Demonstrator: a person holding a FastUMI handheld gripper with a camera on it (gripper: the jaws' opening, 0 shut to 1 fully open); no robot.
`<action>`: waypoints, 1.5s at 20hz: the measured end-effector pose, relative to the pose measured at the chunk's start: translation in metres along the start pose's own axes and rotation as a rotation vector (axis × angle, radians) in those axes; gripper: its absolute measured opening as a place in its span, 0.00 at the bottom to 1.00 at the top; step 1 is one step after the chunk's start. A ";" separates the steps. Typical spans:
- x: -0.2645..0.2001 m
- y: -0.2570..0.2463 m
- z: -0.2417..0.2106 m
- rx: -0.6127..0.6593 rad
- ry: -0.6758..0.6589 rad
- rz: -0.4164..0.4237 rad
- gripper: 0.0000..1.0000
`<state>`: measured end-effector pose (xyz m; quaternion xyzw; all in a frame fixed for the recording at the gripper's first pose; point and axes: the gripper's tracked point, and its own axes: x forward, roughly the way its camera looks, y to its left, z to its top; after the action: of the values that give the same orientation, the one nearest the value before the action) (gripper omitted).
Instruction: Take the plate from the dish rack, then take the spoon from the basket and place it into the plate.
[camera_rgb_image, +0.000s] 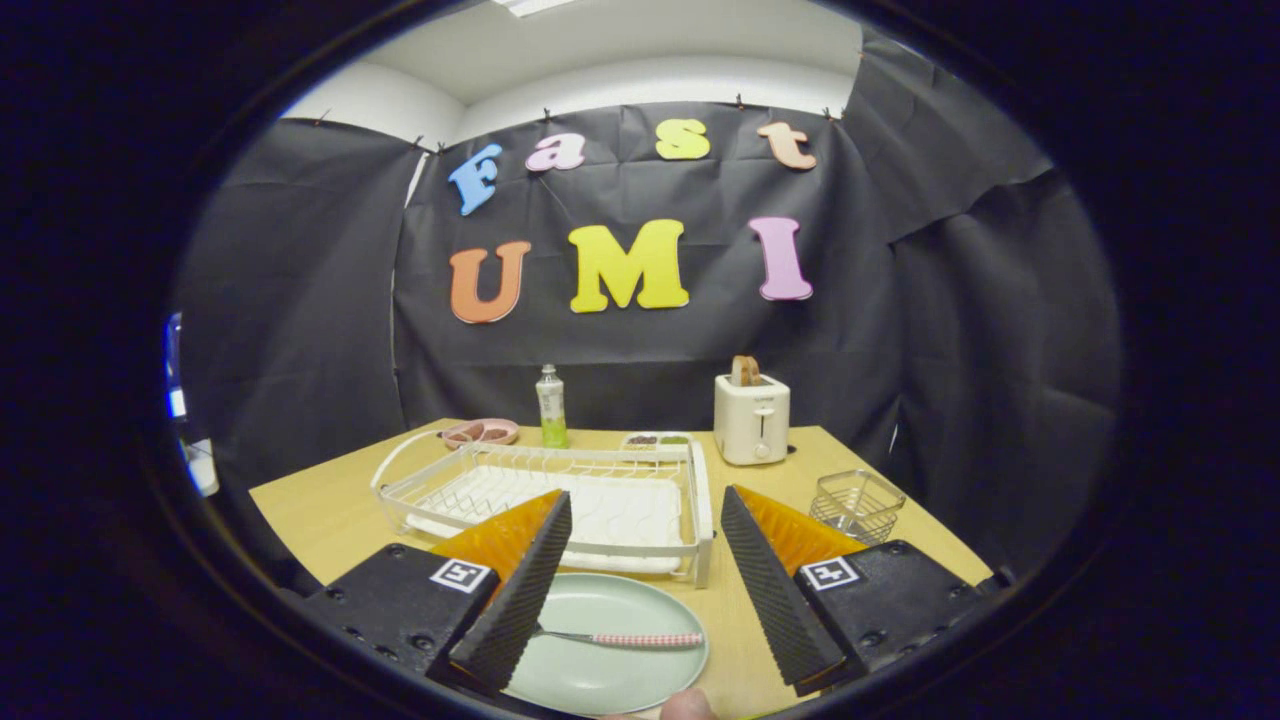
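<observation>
A pale green plate (600, 665) lies flat on the wooden table (330, 505), just in front of the white wire dish rack (560, 495). A spoon (640, 640) with a pink-and-white patterned handle rests across the plate, its bowl end hidden behind my left finger. My gripper (645, 520) is open, its fingers spread wide above the plate and holding nothing. The spoon lies low between the fingers. A small wire basket (856, 503) stands empty, beyond the right finger.
A white toaster (751, 418) with bread in it stands at the back of the table. A bottle (550, 406), a pink dish (480, 432) and a small tray (655, 440) sit behind the rack. A fingertip (688, 704) shows by the plate's near rim.
</observation>
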<state>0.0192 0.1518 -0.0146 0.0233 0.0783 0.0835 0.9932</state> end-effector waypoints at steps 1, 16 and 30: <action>-0.002 -0.001 0.003 -0.004 -0.011 -0.001 0.98; -0.011 0.000 0.000 -0.003 -0.097 -0.038 0.98; -0.005 0.008 0.008 0.007 -0.111 -0.040 0.98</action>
<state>0.0142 0.1588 -0.0051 0.0297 0.0240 0.0620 0.9973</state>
